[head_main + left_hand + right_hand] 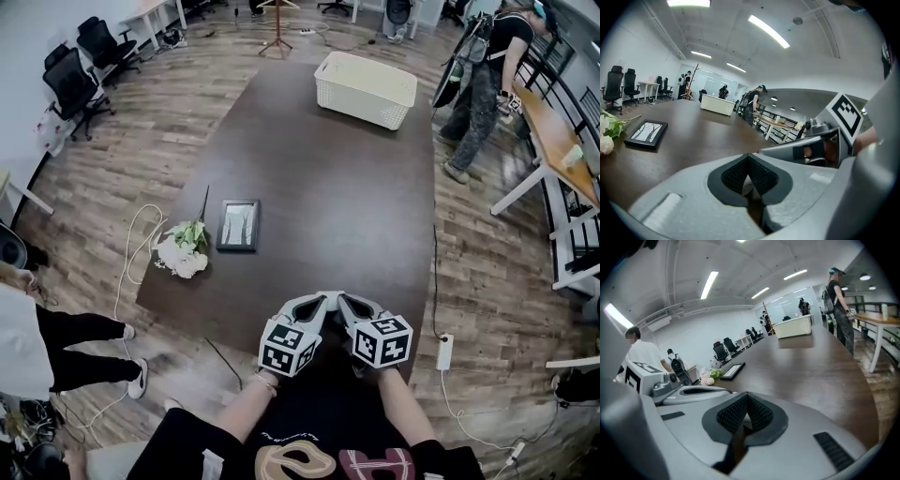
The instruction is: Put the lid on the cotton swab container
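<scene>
No cotton swab container or lid shows in any view. My left gripper (325, 301) and right gripper (344, 301) rest side by side over the near edge of the dark brown table (337, 187), their tips almost touching each other. In the left gripper view the left gripper (749, 157) has its black ribbed pads pressed together with nothing between them, and the right gripper (811, 149) lies just to its right. The right gripper (746, 396) is likewise shut and empty in its own view, with the left gripper (689, 391) beside it.
A black picture frame (238, 225) and a bunch of white flowers (185, 248) lie at the table's left. A white basket (366, 89) stands at the far end. A person (483, 80) stands at the back right, another (37, 342) at the left. A power strip (444, 352) lies on the floor.
</scene>
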